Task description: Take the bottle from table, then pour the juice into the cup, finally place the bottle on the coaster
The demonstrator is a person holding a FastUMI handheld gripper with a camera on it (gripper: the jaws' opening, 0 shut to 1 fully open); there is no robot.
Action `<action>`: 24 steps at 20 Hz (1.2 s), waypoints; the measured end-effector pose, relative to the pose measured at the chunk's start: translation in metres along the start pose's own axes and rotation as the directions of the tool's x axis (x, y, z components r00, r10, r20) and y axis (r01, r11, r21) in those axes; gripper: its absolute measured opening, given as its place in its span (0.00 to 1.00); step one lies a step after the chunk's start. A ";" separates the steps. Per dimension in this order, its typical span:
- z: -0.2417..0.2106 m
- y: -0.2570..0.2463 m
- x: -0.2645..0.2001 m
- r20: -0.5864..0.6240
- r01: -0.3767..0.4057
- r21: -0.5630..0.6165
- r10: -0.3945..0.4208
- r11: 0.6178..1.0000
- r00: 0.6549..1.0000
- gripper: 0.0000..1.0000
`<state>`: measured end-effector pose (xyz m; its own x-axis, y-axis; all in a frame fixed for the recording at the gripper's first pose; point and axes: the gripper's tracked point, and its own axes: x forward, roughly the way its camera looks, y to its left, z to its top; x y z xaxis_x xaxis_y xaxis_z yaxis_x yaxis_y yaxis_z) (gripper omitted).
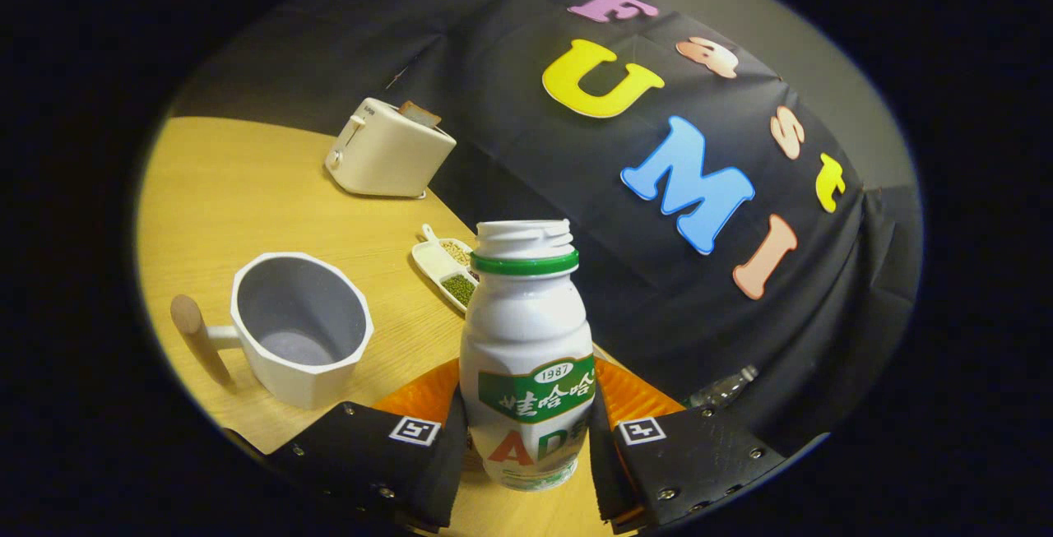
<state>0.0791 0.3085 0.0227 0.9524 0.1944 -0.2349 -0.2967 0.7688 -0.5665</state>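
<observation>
**A:** What is laid out, from the largest thing down?

**B:** A round wooden table [247, 192] is seen, tilted in the gripper view. A cream toaster [387, 150] stands at its far side with a slice of toast [420, 115] poking out. Nearer, a white faceted cup [300, 327] with a wooden handle is set to the left of the fingers, open and seemingly empty. A white bottle [526, 356] with a green collar and no cap is held upright between the fingers. Behind its base an orange coaster [424, 395] is partly seen. Beyond the bottle lies a small white divided dish [447, 270] holding grains in its compartments.

**A:** How is the tool engaged?

**B:** The gripper [526, 446] is clenched on the bottle: both fingers are pressed against its lower body, one on each side. Whether the bottle's base rests on the table or is raised just off it cannot be told.

**A:** What could go wrong from here?

**B:** The bottle is gripped low while its mouth is uncapped, so it may be rocked in the grip and juice slopped out on the way to the cup. If it is tipped before the mouth is above the cup, juice would be spilled onto the table. The smooth plastic could also be slid through the fingers during the pour. The dish lies near the path and might be knocked.
</observation>
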 end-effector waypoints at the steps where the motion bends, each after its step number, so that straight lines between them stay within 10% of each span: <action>1: -0.003 0.001 0.003 -0.003 -0.009 0.042 0.009 0.999 1.000 0.64; 9: -0.012 0.003 0.023 0.050 -0.074 0.360 0.060 0.930 0.997 0.64; 24: -0.008 -0.009 0.035 0.179 -0.125 0.616 0.016 0.777 0.984 0.66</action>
<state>0.1144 0.3031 0.0129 0.9448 0.3124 -0.0991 -0.3059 0.9490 0.0758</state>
